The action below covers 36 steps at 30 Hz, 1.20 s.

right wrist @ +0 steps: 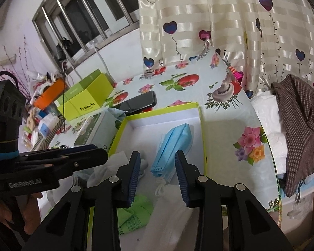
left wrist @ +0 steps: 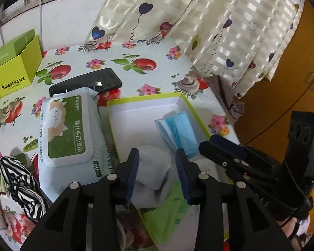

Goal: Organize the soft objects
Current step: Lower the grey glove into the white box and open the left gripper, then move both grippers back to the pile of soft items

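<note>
A shallow box with a lime-green rim (left wrist: 144, 99) (right wrist: 161, 109) lies on the flowered tablecloth. Inside it are folded blue face masks (left wrist: 178, 129) (right wrist: 173, 144), a white sock-like cloth (left wrist: 155, 167) (right wrist: 106, 167) and a green packet (left wrist: 167, 215) (right wrist: 136, 213). My left gripper (left wrist: 157, 152) is open over the box's near end; the white cloth lies between its fingers, and the pads do not squeeze it. My right gripper (right wrist: 157, 154) is open just short of the masks and holds nothing. Each gripper shows in the other's view: the right gripper (left wrist: 207, 142), the left gripper (right wrist: 100, 150).
A wet-wipes pack (left wrist: 67, 129) lies left of the box, with a black phone (left wrist: 88, 81) behind it and an open green carton (left wrist: 10, 69) at the far left. A black-and-white striped cloth (left wrist: 21, 184) lies near left. A curtain (left wrist: 198, 21) hangs behind; a brown checked cloth (right wrist: 299, 125) lies off the table's right edge.
</note>
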Tool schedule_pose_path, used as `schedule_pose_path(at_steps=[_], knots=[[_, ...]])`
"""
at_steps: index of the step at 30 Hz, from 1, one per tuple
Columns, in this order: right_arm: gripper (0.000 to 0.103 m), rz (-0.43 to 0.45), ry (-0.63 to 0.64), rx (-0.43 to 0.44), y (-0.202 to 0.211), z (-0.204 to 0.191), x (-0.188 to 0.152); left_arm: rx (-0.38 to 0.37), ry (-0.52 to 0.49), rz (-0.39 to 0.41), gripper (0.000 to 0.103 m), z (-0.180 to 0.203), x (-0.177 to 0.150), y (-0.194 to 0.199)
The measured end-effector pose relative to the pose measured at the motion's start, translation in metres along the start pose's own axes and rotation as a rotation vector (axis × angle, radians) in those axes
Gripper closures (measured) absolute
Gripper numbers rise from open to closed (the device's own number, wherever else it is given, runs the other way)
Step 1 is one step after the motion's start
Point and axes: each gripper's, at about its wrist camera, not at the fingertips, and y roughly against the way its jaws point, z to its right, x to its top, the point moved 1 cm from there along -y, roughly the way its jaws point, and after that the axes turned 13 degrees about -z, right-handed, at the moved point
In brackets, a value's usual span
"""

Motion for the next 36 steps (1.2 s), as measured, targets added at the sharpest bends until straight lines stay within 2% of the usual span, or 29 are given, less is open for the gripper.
schedule_pose_path(at_steps=[4, 9, 13, 16, 21, 24, 29, 33, 36], knots=[[0.070, 0.001, 0.019, 0.006, 0.002, -0.004, -0.001, 0.000, 0.010, 0.004, 0.065, -0.003, -0.004, 0.007], [0.070, -0.014, 0.130, 0.034, -0.002, -0.030, -0.004, 0.012, 0.023, 0.055, 0.065, -0.011, -0.013, 0.031], [0.070, -0.065, 0.223, 0.038, -0.020, -0.057, -0.010, 0.019, 0.041, 0.103, 0.065, -0.020, -0.021, 0.051], [0.070, -0.098, 0.259, -0.037, -0.032, -0.065, -0.014, 0.024, 0.053, 0.127, 0.065, -0.026, -0.027, 0.060], [0.070, -0.101, 0.206, -0.194, -0.033, -0.046, -0.013, 0.025, 0.063, 0.144, 0.065, -0.034, -0.036, 0.070], [0.070, -0.084, 0.177, -0.177, -0.026, -0.037, -0.012, 0.031, 0.067, 0.157, 0.065, -0.038, -0.044, 0.074], [0.070, -0.035, 0.194, -0.160, -0.008, -0.046, -0.015, 0.028, 0.051, 0.183, 0.065, -0.044, -0.060, 0.083], [0.061, -0.021, 0.205, -0.156, 0.003, -0.059, -0.023, 0.035, 0.037, 0.224, 0.065, -0.051, -0.076, 0.096], [0.058, -0.013, 0.212, -0.134, 0.011, -0.069, -0.032, 0.049, 0.032, 0.232, 0.065, -0.057, -0.087, 0.101]])
